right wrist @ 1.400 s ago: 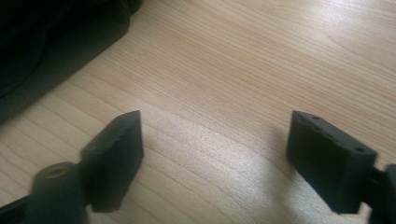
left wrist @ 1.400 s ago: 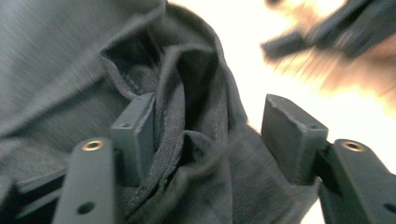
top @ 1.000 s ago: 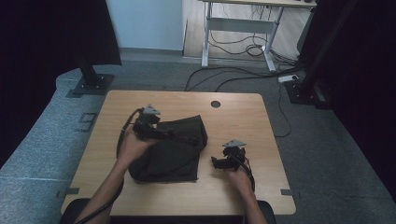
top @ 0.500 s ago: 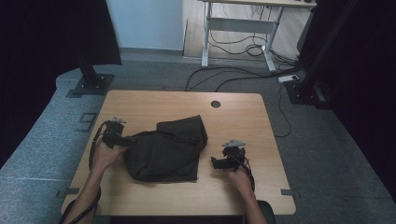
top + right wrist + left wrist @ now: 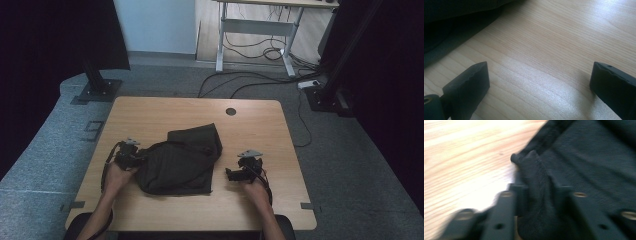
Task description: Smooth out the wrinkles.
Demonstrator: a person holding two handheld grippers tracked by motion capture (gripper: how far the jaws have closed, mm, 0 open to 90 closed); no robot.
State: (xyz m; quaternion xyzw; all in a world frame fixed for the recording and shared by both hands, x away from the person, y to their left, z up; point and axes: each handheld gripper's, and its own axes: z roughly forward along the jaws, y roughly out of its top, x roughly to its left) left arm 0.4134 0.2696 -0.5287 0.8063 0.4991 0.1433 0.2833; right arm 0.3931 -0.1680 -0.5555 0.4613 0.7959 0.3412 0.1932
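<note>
Since a second ago the left gripper (image 5: 136,159) has swung from the far side of the dark cloth (image 5: 182,161) down to its left side, toward the table's (image 5: 165,112) left edge, and the garment's outline has altered with it: what was a spread shape with a far corner raised now lies as a rounder, bunched heap with a folded flap on top pointing at the far edge. The right gripper (image 5: 231,174) has kept its place near the table's front right, just beside the cloth's right side but apart from it.

Seen from the left gripper view, the jaws are closed on a pinched ridge of the dark cloth (image 5: 584,162), with fabric standing up between them and bare wood off to the side. That view is blurred, which suggests the hand is mid-motion. In the right gripper view the jaws stand wide apart over bare wood, holding nothing, and the cloth's edge (image 5: 454,25) lies in the upper corner.

The cloth sits at the middle of the table, slightly toward the front edge. Judging by this, the work in hand looks like folding or smoothing the garment: the left side is being pulled or carried over, while the right gripper waits to take the opposite edge.
</note>
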